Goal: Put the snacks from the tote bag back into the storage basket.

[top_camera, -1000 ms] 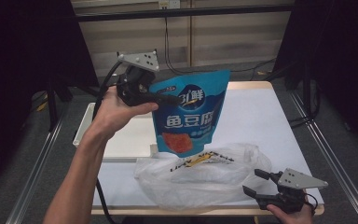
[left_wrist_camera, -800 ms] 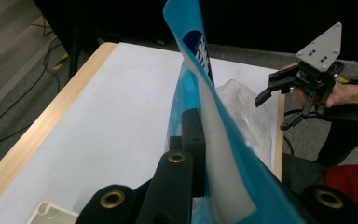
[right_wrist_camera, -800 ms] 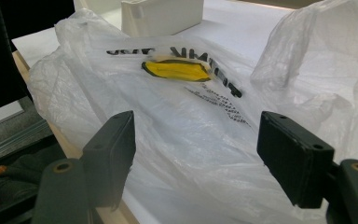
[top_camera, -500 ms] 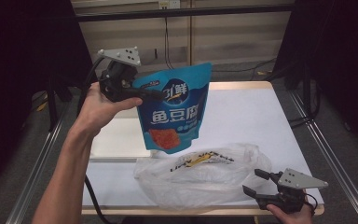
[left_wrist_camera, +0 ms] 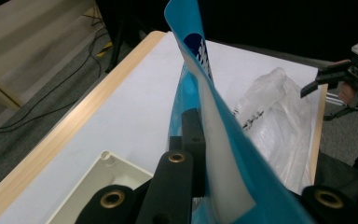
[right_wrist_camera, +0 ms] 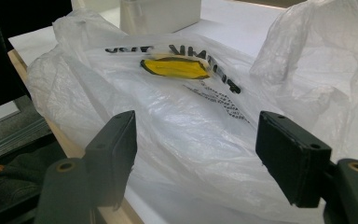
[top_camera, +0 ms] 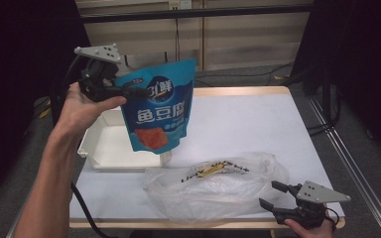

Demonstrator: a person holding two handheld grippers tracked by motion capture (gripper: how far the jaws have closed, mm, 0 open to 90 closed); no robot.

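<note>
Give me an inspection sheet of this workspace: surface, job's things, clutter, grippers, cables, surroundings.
Surface: white table top with a wooden edge, bare at the far right.
Job's things: blue snack pouch held in the air above the white tray; clear plastic bag with black print and a yellow mark lying at the near edge.
Clutter: nothing seen.
Grippers: left gripper shut on the pouch's top edge; right gripper open, jaws apart, just short of the bag at the near right corner.
Cables: black cable trailing under the left forearm; more cables on the floor beyond the table.
Surroundings: dark curtains either side, slatted wall behind, grey floor.
</note>
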